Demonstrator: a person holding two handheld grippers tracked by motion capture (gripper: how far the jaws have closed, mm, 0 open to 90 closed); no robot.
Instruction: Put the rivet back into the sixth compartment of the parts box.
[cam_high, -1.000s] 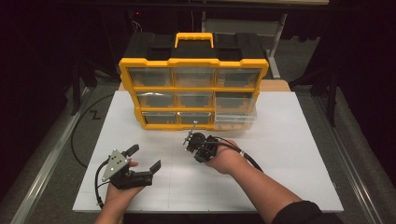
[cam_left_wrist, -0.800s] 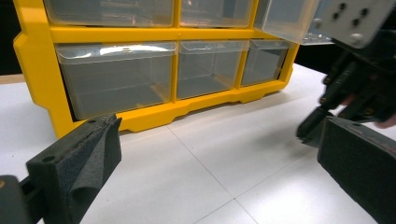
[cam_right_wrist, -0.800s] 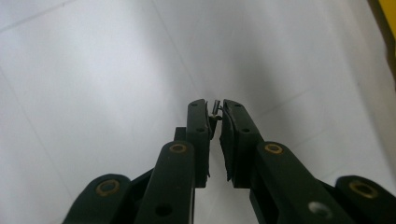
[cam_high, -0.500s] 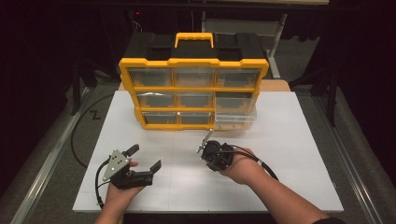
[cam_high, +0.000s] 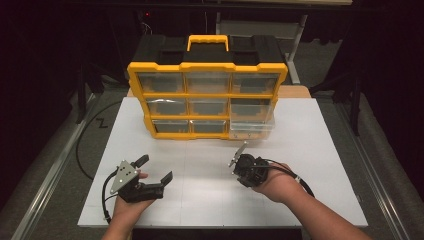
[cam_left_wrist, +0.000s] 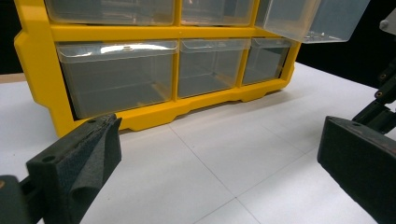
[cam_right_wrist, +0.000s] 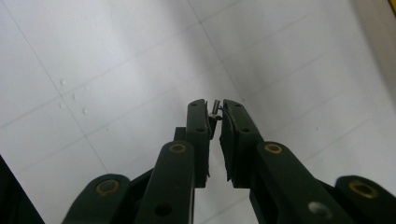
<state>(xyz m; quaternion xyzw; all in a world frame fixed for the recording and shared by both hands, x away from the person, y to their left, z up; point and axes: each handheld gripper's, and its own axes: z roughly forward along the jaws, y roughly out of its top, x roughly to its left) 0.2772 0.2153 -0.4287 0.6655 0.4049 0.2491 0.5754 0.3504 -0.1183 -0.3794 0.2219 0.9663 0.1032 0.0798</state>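
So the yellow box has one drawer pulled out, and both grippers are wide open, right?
Not quite. One drawer of the yellow box is pulled out, but just the left gripper is wide open. The right gripper view shows the right gripper pinching a small metal piece.

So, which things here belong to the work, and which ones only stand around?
In use:
- organizer, with its open drawer
- small metal part, pinched in the right gripper
- left gripper, open, waiting

Just around:
- white board
- dark frame behind
- loose cable beside the board
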